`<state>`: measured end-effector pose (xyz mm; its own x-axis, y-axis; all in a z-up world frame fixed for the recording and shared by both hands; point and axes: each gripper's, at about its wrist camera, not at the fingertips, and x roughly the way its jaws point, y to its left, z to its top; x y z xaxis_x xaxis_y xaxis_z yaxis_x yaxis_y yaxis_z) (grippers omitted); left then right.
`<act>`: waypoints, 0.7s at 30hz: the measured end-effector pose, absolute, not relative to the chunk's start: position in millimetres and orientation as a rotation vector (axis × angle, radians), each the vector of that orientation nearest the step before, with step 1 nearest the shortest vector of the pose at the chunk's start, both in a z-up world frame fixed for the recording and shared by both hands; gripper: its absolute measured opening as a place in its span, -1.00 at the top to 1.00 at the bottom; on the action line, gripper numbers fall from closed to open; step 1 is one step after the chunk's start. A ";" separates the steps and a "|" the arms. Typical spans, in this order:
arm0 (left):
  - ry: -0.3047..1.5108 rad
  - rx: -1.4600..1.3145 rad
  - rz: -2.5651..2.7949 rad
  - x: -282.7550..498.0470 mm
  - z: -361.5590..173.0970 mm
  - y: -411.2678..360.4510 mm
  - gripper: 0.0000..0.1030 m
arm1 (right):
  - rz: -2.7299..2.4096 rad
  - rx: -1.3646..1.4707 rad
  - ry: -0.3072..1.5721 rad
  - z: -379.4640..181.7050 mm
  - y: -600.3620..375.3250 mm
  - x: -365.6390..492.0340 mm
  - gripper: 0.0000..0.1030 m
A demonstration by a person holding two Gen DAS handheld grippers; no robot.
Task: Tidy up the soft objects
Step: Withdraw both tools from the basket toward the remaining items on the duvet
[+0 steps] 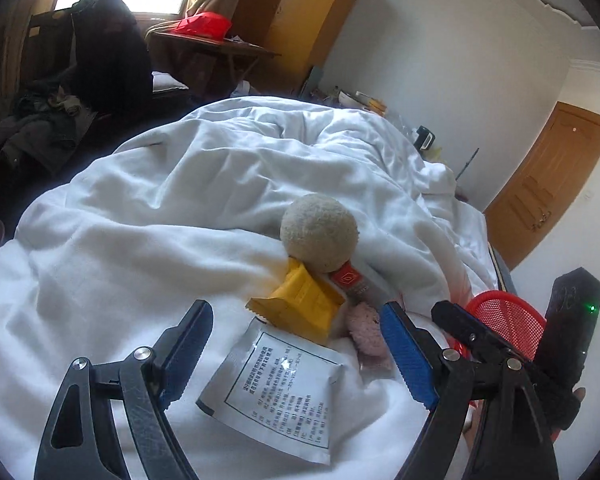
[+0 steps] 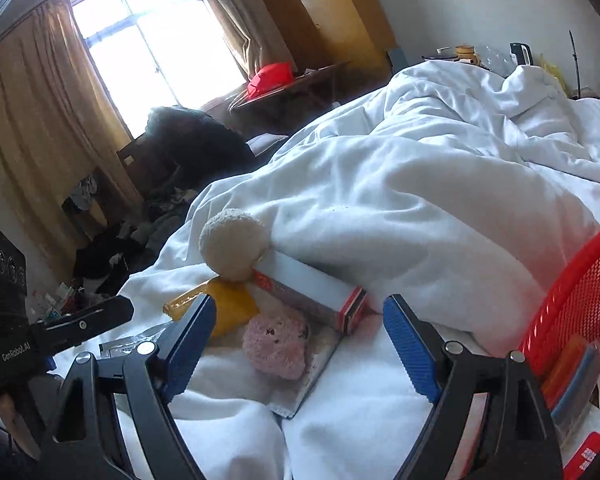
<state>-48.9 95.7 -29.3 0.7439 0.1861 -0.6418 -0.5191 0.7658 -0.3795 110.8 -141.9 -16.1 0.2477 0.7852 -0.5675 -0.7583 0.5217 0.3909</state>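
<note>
A heap of small items lies on the white duvet [image 1: 160,208]. It holds a beige fuzzy ball [image 1: 319,233] [image 2: 234,245], a yellow packet [image 1: 300,304] [image 2: 232,312], a white and red box [image 1: 356,280] [image 2: 312,292], a pink fluffy piece [image 1: 366,330] [image 2: 278,340] and a white printed sachet [image 1: 276,392]. My left gripper [image 1: 296,312] hangs open over the sachet and yellow packet, holding nothing. My right gripper [image 2: 300,304] stands open around the pink piece without touching it. A red mesh basket [image 1: 508,320] [image 2: 580,292] sits to the right.
Several packets [image 2: 572,380] lie inside the basket. Left of the bed are clothes on the floor [image 2: 112,252], a dark chair [image 1: 108,48] and a table with a red bag [image 2: 270,76]. A wardrobe [image 1: 300,12] and a door [image 1: 548,184] stand behind.
</note>
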 end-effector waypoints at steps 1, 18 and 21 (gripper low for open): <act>0.627 -0.584 0.415 -48.8 -31.4 97.4 -0.71 | 1.055 0.028 0.786 -15.9 -137.4 112.0 -0.66; 0.666 -0.657 0.336 -52.8 -32.4 107.1 -0.71 | 1.096 -0.120 0.821 -52.2 -106.1 102.6 0.14; 0.601 -0.587 0.419 -54.7 -12.3 104.6 -0.72 | 1.122 -0.151 0.845 -58.6 -101.3 99.1 0.34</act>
